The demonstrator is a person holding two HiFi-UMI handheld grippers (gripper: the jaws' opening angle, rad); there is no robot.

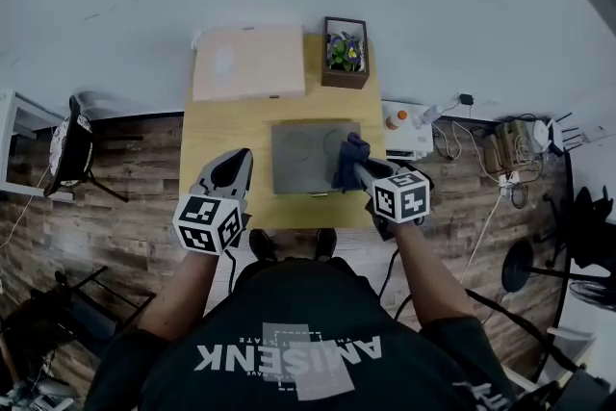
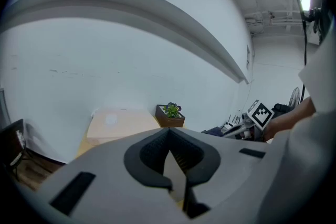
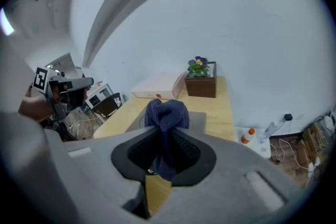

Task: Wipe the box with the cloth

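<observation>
A flat grey box (image 1: 303, 154) lies in the middle of the yellow table (image 1: 217, 135). My right gripper (image 1: 354, 170) is shut on a dark blue cloth (image 1: 349, 159), which hangs bunched over the box's right part. In the right gripper view the cloth (image 3: 167, 118) bulges out past the jaws, with the grey box (image 3: 197, 119) just behind it. My left gripper (image 1: 234, 166) hovers over the table's front left, left of the box, with its jaws together and nothing in them. The left gripper view shows its tips (image 2: 168, 134) meeting above the table.
A pale flat carton (image 1: 248, 63) and a wooden planter with flowers (image 1: 345, 53) stand at the table's back. To the right of the table is a white unit with an orange-capped bottle (image 1: 395, 118), and cables (image 1: 500, 149) lie on the floor. A chair (image 1: 67, 149) stands at the left.
</observation>
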